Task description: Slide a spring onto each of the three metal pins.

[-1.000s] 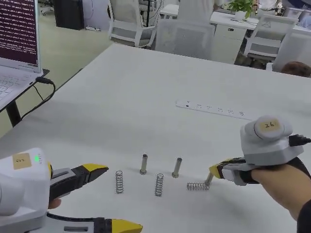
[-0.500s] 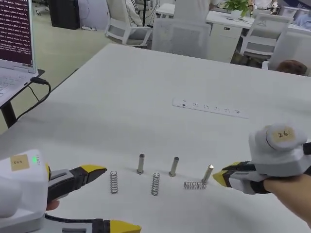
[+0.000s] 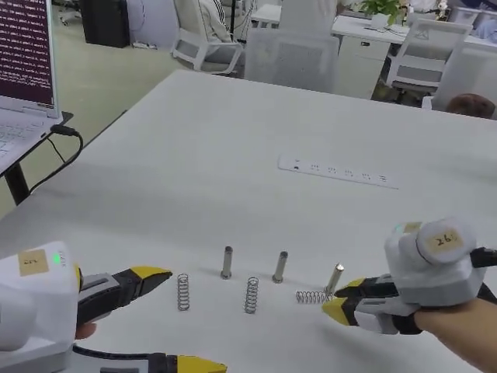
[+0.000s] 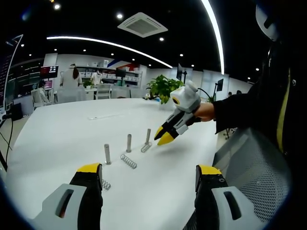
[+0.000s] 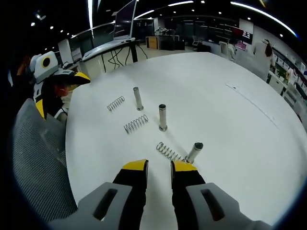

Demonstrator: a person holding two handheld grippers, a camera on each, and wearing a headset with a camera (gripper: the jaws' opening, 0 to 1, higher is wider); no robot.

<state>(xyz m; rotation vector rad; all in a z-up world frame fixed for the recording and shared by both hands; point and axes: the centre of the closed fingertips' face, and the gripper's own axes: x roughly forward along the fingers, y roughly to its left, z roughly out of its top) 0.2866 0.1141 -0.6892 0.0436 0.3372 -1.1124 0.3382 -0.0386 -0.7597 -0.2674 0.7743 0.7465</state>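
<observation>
Three metal pins stand in a row on the white table: left pin (image 3: 227, 263), middle pin (image 3: 279, 266), right pin (image 3: 335, 278), which leans. Springs lie near them: one (image 3: 183, 292) at the left, one (image 3: 251, 295) in the middle, one (image 3: 313, 296) against the right pin's base. My right gripper (image 3: 338, 300) sits just right of that spring, jaws a little apart and holding nothing; in its own view the spring (image 5: 168, 151) and pin (image 5: 194, 152) lie just ahead of the right gripper (image 5: 159, 166). My left gripper (image 3: 178, 318) stands wide open near the left spring (image 4: 105, 184).
A white power strip (image 3: 338, 172) lies farther back on the table. A laptop (image 3: 23, 70) with a black cable (image 3: 66, 151) stands on a separate desk at the left. Office chairs (image 3: 291, 54) line the table's far edge.
My right gripper has drawn back from the right pin and dropped nearer to me, ending beside the right spring. The left gripper has barely moved.
</observation>
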